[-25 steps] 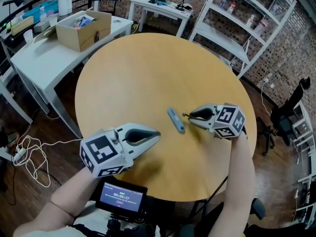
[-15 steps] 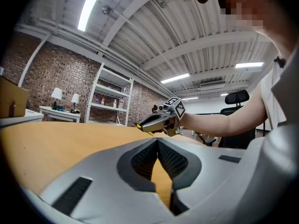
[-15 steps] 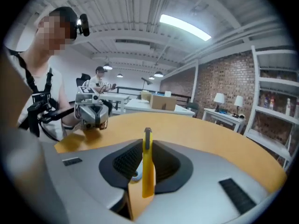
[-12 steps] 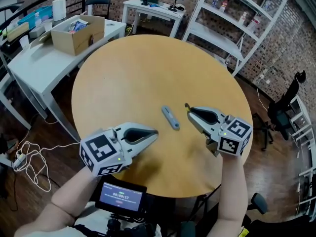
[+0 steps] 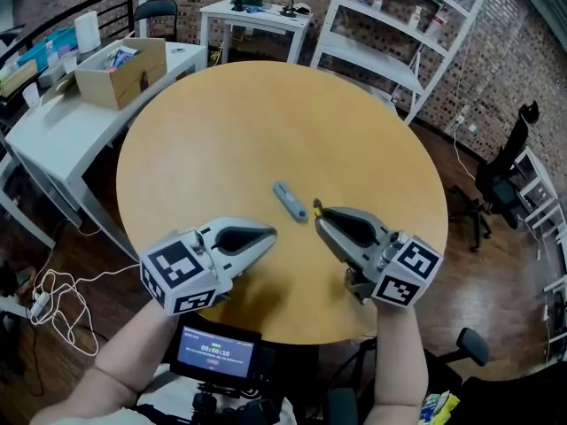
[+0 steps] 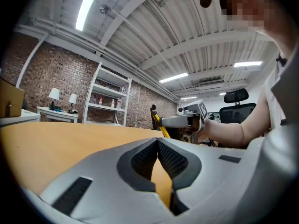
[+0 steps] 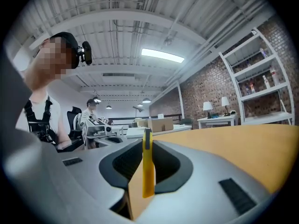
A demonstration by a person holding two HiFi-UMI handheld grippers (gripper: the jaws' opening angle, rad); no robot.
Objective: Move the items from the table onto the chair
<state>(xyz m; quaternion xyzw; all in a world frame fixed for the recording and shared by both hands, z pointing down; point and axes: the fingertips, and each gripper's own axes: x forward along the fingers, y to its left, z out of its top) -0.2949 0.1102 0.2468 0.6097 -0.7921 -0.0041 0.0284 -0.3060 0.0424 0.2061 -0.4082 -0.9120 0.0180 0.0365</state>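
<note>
Tool, yellow, pinched between jaws of right gripper

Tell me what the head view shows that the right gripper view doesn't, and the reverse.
Head view only: the blue-grey tool lying on the round table just past the right gripper, and a black office chair on the floor. Right gripper view only: the jaws clamped on the yellow strip seen close up, and a person in the background. Both: the yellow strip, the round table and the cardboard box.
</note>
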